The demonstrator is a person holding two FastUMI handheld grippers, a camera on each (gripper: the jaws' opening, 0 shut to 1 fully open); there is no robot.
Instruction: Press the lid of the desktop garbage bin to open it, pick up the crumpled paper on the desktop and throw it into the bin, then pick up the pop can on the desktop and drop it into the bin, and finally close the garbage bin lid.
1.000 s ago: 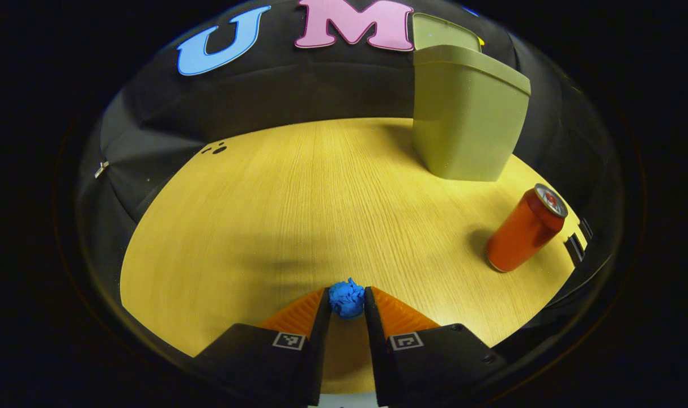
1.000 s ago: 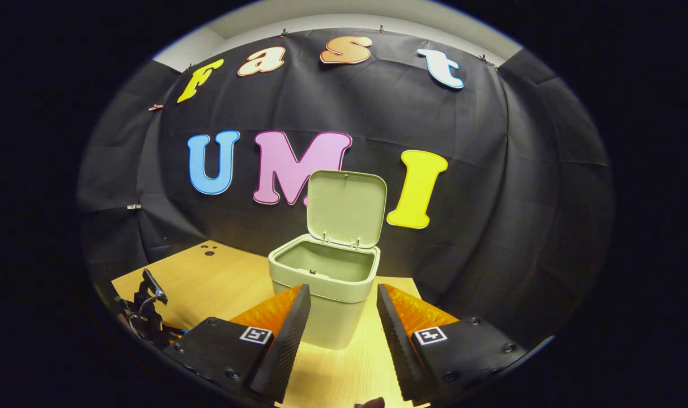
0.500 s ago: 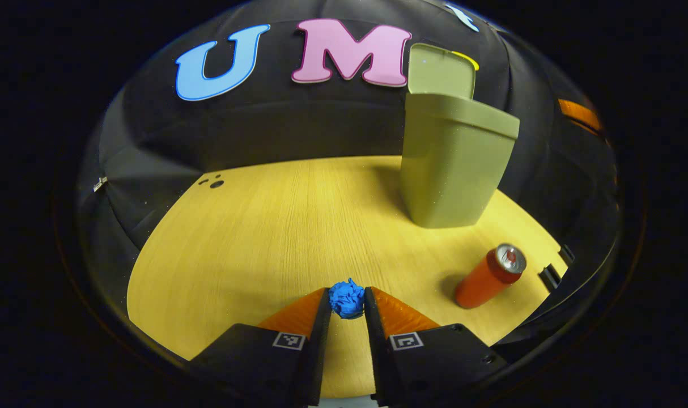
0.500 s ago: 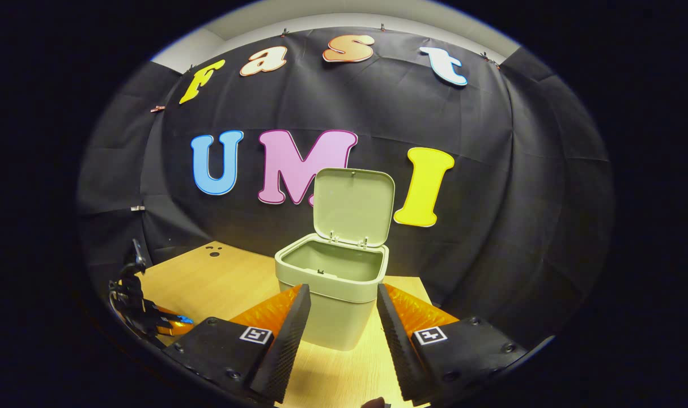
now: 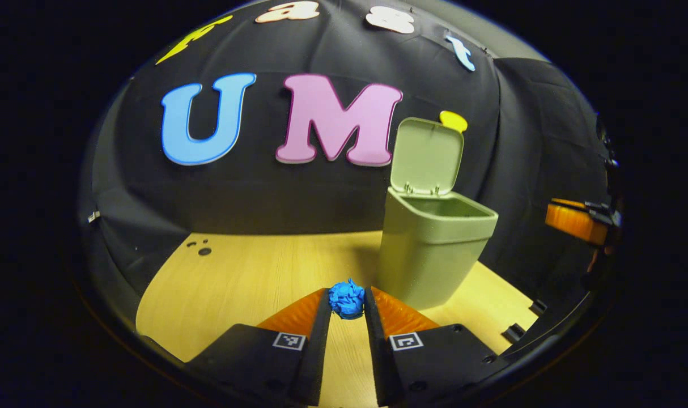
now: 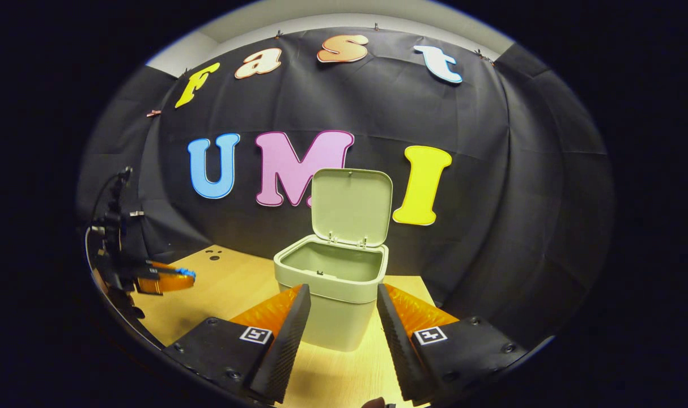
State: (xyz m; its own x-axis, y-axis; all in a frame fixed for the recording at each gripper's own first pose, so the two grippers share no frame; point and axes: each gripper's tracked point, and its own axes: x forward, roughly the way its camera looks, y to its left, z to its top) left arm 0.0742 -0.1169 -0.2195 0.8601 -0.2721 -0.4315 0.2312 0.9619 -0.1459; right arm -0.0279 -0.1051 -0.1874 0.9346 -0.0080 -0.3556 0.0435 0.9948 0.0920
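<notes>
Bin [image 6: 332, 294] base hidden behind right gripper [image 6: 339, 309] fingers at 6 o'clock. Far gripper [image 5: 582, 221] cut off at 3 o'clock in left gripper view. Crumpled paper [image 6: 185, 272] tiny at 9 o'clock, barely discernible.

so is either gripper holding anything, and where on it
The left gripper pinches the crumpled paper by its two sides at the fingertips; the right gripper is open, holding nothing.

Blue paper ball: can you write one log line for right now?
lid: open | left tool: shut on paper ball | right tool: open
</notes>
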